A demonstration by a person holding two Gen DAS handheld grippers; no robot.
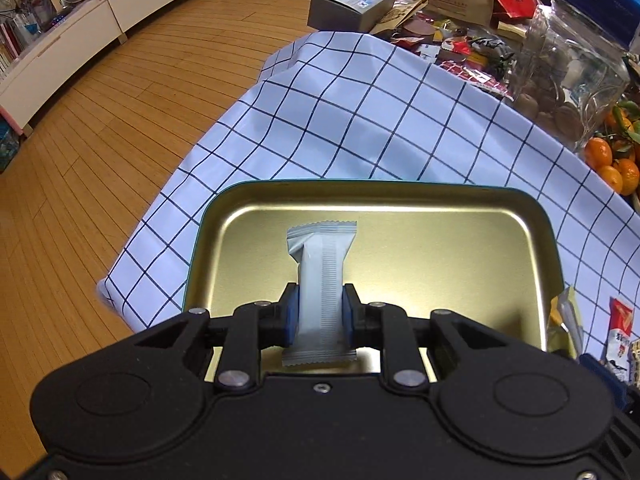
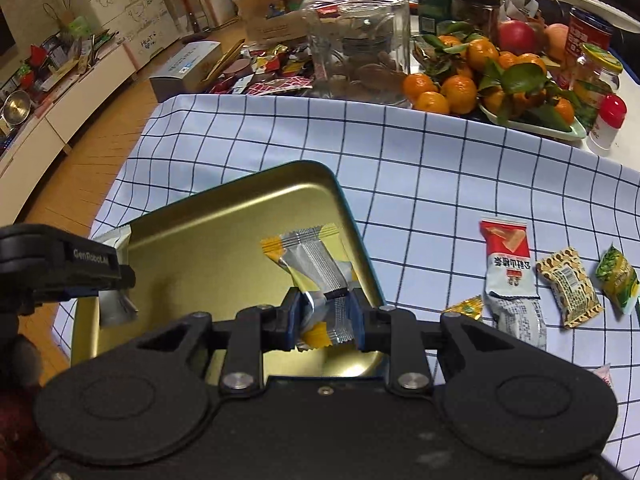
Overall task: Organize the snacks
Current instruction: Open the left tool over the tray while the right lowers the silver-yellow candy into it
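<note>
A gold tin tray [image 1: 460, 248] [image 2: 192, 240] with a teal rim lies on the checked cloth. My left gripper [image 1: 320, 316] is shut on a grey-white snack packet [image 1: 322, 280] and holds it over the tray; that packet also shows in the right wrist view [image 2: 114, 304], beside the left gripper [image 2: 96, 268]. My right gripper [image 2: 325, 318] is shut on a silver-and-yellow snack packet [image 2: 316, 268] above the tray's right side. Loose on the cloth to the right lie a red-and-white packet [image 2: 510, 276], a brown patterned packet [image 2: 568, 286], a green packet [image 2: 618, 280] and a small yellow packet [image 2: 466, 308].
A glass jar [image 2: 360, 36] [image 1: 568, 72], a plate of tangerines [image 2: 488, 80], cans, bottles and a heap of wrappers [image 2: 276, 68] crowd the table's far side. A grey box [image 1: 352, 2] stands at the cloth's far edge. Wooden floor and a white cabinet [image 1: 80, 36] lie left.
</note>
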